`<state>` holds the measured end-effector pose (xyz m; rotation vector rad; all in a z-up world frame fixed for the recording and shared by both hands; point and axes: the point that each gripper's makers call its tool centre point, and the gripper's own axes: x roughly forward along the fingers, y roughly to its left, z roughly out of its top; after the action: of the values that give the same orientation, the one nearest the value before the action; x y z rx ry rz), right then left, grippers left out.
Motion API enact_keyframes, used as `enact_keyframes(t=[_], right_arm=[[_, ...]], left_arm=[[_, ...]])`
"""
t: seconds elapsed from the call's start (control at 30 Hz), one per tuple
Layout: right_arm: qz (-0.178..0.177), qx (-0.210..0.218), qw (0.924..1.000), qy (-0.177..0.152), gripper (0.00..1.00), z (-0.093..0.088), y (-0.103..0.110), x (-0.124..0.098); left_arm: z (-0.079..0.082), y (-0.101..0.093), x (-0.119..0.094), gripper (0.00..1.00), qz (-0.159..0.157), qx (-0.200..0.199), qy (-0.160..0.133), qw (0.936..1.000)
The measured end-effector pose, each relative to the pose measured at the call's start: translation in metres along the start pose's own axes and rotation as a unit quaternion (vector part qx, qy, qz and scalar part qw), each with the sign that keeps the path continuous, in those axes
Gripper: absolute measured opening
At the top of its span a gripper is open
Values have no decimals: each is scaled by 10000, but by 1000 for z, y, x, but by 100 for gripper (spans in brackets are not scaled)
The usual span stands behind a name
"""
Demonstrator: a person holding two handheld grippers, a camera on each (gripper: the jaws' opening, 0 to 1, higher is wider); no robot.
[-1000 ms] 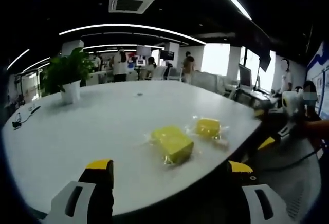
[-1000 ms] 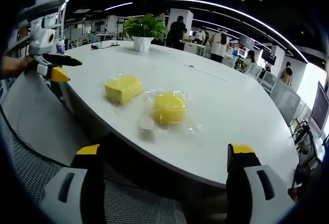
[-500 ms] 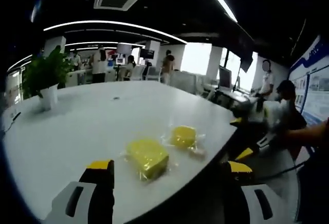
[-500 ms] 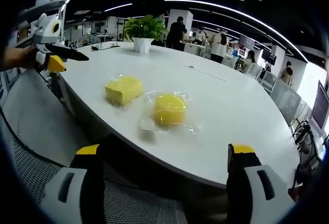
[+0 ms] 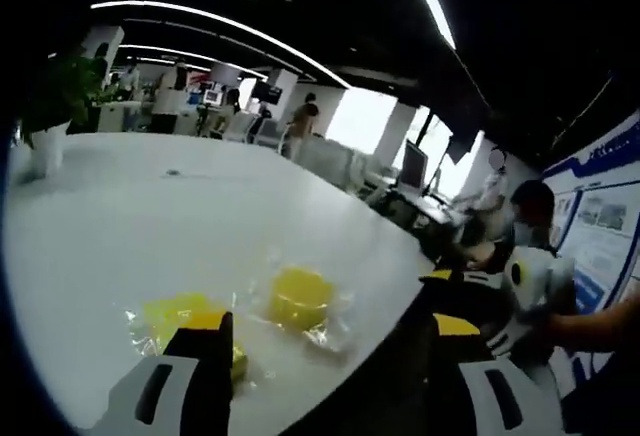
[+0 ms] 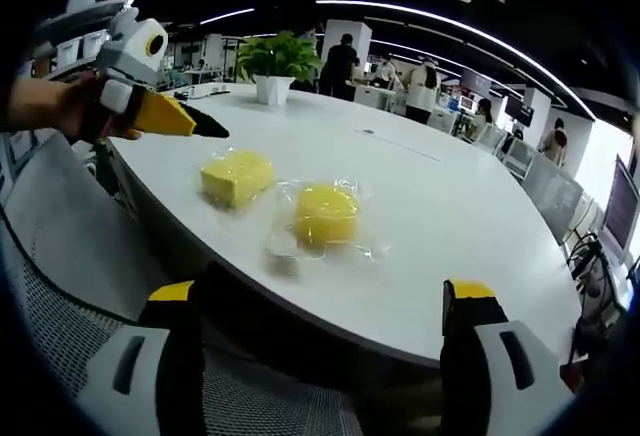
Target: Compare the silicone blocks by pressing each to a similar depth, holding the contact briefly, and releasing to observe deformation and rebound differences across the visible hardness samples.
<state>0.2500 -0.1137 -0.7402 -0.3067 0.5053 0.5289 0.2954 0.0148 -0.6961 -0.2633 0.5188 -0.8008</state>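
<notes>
Yellow silicone blocks [image 6: 237, 176] bagged, side by side, both tools [image 5: 330, 356] [image 6: 325, 331] agape, clear.

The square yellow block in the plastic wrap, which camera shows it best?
The right gripper view: the square yellow block lies fully visible on the white table, beside the round block. In the left gripper view, the left tongs partly cover it.

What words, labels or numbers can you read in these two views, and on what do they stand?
None can be read.
Wall posters: print too blurred to read.
Square block and round block: no labels show on their clear wrappers.
</notes>
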Motion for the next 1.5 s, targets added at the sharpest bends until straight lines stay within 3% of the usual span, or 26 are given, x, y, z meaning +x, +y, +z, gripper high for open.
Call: enact_keyframes(t=[0.17, 0.33, 0.7, 0.93, 1.13, 1.23, 1.3, 1.37, 1.5], right_arm=[[26, -7, 10000, 29, 93, -1, 1, 0], [52, -5, 10000, 44, 93, -2, 2, 0], [21, 1, 10000, 80, 92, -4, 0, 0], [17, 3, 9999, 115, 92, -5, 0, 0], [16, -2, 9999, 140, 92, -5, 0, 1], [8, -8, 9999, 162, 91, -5, -1, 2], [-11, -7, 9999, 165, 91, -5, -1, 2], [-16, -2, 9998, 180, 91, -6, -2, 2], [-17, 0, 9998, 215, 91, -8, -2, 2]], left_arm=[[-9, 11, 25, 75, 230, -227, 121, 9994], [-10, 17, 43, 71, 263, -158, 249, 9992], [15, 37, 89, 67, -20, 108, 592, 9982], [8, 51, 107, 58, -48, -5, 824, 9966], [19, 55, 127, 57, -158, -24, 850, 9963], [12, 60, 137, 55, -53, -115, 1209, 9926], [14, 57, 145, 49, -170, -255, 1215, 9921], [13, 57, 151, 44, -205, -162, 1292, 9913], [8, 62, 161, 39, -252, 446, 1612, 9856]])
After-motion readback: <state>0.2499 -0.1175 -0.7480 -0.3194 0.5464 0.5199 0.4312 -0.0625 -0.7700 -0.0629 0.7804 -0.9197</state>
